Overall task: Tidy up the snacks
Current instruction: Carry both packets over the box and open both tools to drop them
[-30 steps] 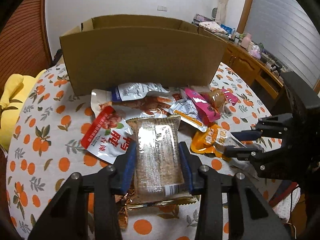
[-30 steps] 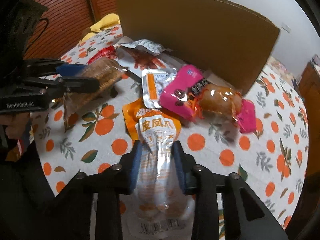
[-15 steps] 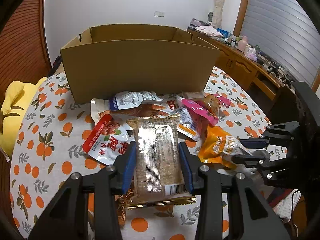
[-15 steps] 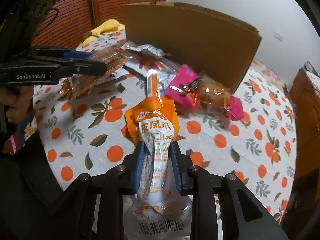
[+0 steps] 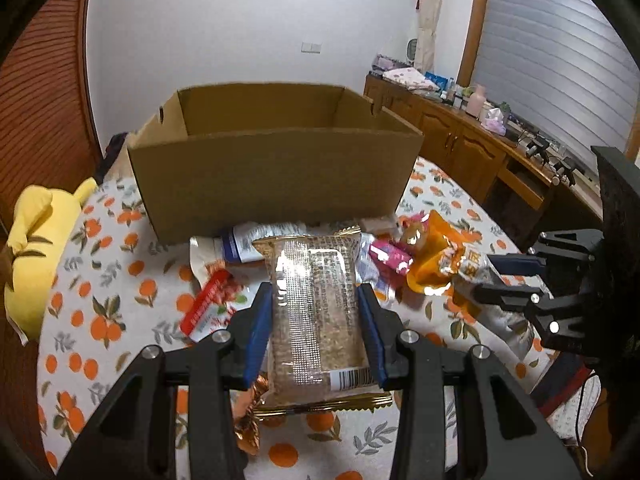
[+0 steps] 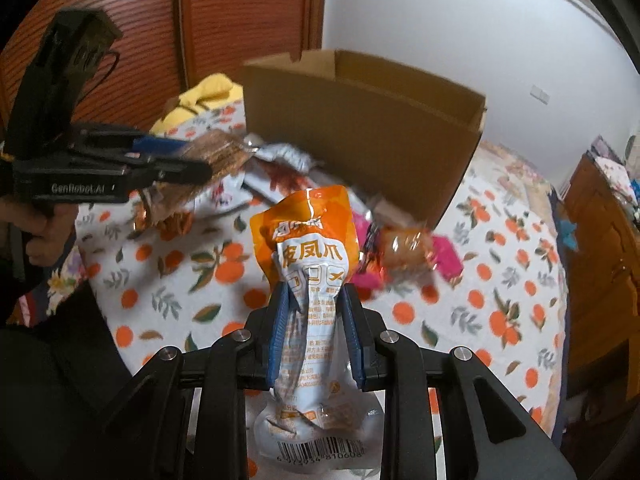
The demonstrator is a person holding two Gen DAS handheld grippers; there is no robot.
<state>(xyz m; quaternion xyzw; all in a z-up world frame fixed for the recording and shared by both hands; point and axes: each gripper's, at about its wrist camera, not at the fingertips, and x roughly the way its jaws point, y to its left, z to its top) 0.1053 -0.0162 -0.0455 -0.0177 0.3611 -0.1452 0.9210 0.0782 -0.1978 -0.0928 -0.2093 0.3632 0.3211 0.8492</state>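
While both grippers tilt downward, left (image 5: pixel 316 320) clamps cracker pack (image 5: pixel 314 304), right (image 6: pixel 316 328) clamps orange pouch (image 6: pixel 310 264)

Setting: a home room. Round table under an orange-fruit-print tablecloth (image 5: pixel 100 280), wooden sideboard (image 5: pixel 472 148) cluttered with bottles, ribbed wooden door (image 6: pixel 248 12), grey window blind (image 5: pixel 552 72), white walls.

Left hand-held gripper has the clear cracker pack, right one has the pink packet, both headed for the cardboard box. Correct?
Not quite. The right hand-held gripper is shut on the orange pouch, as the right wrist view shows; the pink packet lies on the table. The left hand-held gripper holds the clear cracker pack, facing the cardboard box.
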